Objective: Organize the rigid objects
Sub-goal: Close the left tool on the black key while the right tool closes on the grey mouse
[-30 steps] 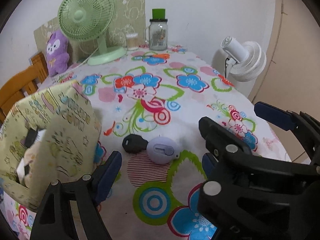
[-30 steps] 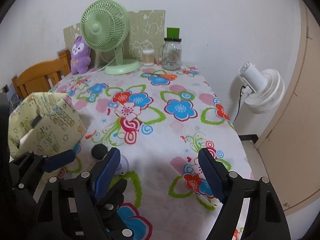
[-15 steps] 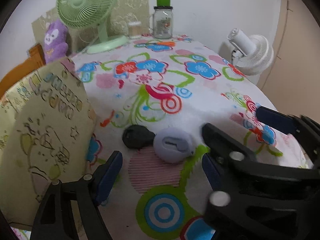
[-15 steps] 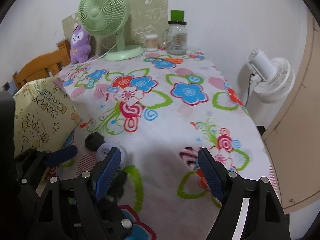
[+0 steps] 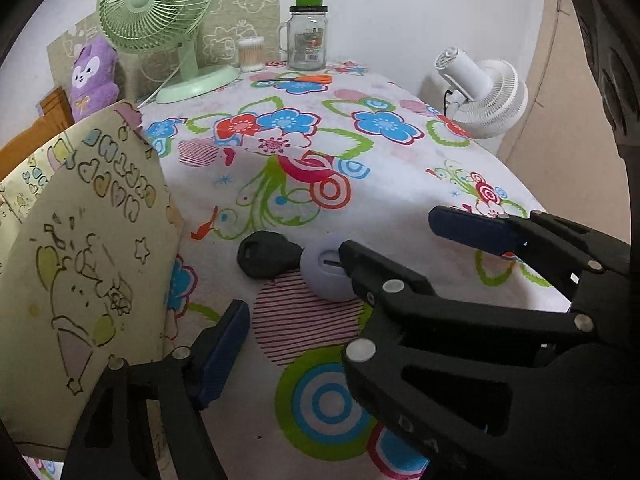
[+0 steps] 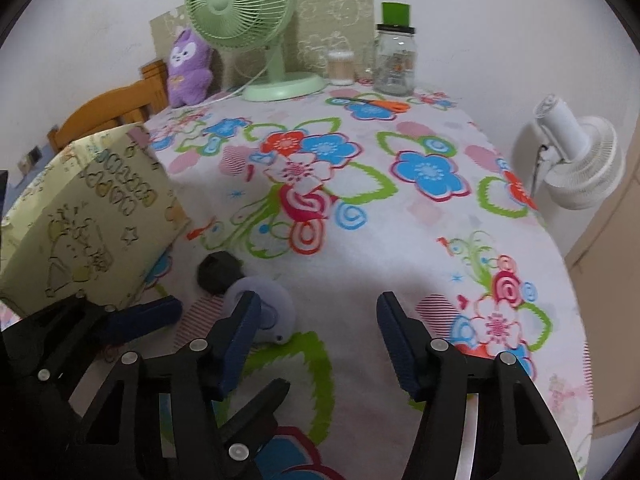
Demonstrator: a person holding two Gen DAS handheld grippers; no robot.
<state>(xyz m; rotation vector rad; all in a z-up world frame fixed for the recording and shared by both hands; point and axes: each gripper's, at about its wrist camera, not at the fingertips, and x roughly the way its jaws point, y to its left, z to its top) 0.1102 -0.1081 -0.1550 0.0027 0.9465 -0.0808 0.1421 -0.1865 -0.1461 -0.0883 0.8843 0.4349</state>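
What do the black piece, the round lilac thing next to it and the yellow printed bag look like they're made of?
Black piece: likely hard matte plastic, dull with no glare.
Round lilac thing: smooth moulded plastic or possibly silicone, with a soft even sheen and a slot on top.
Yellow printed bag: looks like paper, with flat creased panels and a torn corner.

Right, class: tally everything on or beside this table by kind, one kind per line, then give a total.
Fans: 2, green fan, white fan
Plush toys: 1
Jars: 1
Swab tubs: 1
Scissors: 1
Paper bags: 1
Small gadgets: 2, black, lilac
Total: 9
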